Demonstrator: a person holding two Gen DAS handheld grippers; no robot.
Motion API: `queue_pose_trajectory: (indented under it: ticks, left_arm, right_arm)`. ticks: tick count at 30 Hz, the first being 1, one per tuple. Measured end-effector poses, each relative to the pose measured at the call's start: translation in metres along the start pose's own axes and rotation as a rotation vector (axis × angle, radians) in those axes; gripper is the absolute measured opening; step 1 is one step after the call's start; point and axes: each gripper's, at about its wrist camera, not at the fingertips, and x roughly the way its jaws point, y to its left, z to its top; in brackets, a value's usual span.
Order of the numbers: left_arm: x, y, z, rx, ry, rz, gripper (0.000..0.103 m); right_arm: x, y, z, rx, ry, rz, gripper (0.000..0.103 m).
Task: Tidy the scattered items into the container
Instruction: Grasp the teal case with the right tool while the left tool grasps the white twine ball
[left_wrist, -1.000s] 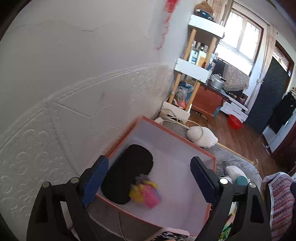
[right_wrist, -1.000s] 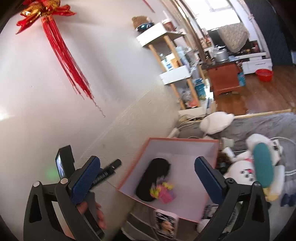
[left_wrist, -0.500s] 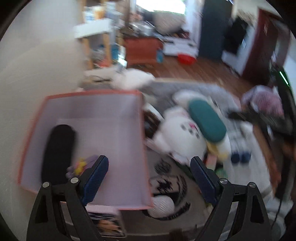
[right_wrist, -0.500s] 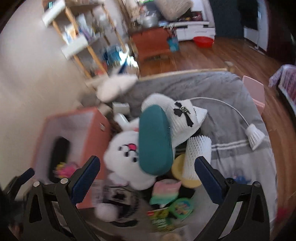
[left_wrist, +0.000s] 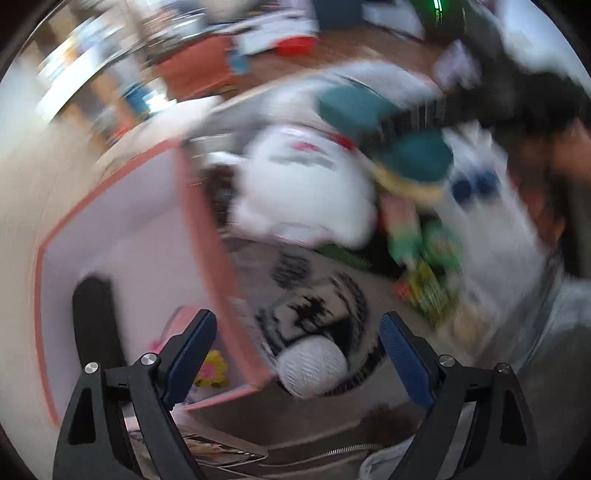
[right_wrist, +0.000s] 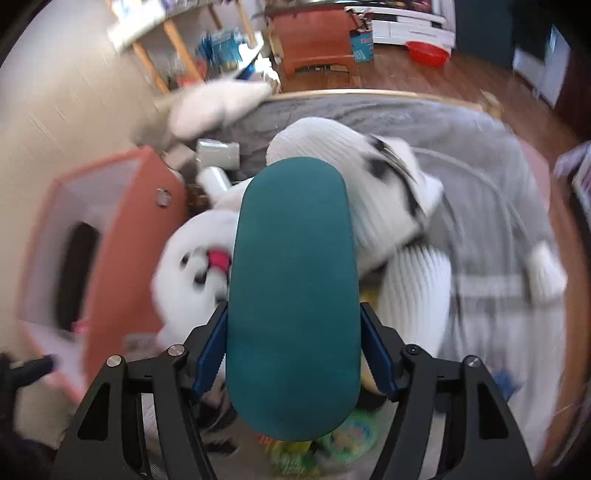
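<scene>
Your right hand-held gripper (right_wrist: 293, 354) is closing around the teal case (right_wrist: 293, 295), which lies on the pile beside the box (right_wrist: 122, 229). Your left hand-held gripper (left_wrist: 295, 350) hangs wide, empty, over a white pompom (left_wrist: 312, 365).

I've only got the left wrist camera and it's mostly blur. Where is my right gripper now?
Observer: The right gripper straddles the teal case, with one pad at each long side. Its jaws are closing.
Operator: What is the case lying on?
Observer: It sits on top of the pile, overlapping the white plush toy with the pink nose, right beside the orange box.
Operator: And on its other side?
Observer: A white ribbed item lies close against the case, just past the right pad.
</scene>
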Motion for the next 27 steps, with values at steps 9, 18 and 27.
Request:
queue_pose_trajectory:
  ticks: [9, 18, 27]
  left_arm:
    - [0.106, -0.073, -0.061, 0.566, 0.241, 0.262, 0.101]
    - [0.099, -0.082, -0.063, 0.634, 0.129, 0.282, 0.074]
    - [0.121, -0.061, -0.058, 0.597, 0.249, 0.372, 0.067]
  right_arm:
    - [-0.122, -0.088, -0.132, 0.289, -0.166, 0.238, 0.066]
    - [-0.146, -0.087, -0.155, 0.300, -0.211, 0.310, 0.066]
    - [-0.139, -0.078, -0.161, 0.253, -0.189, 0.265, 0.066]
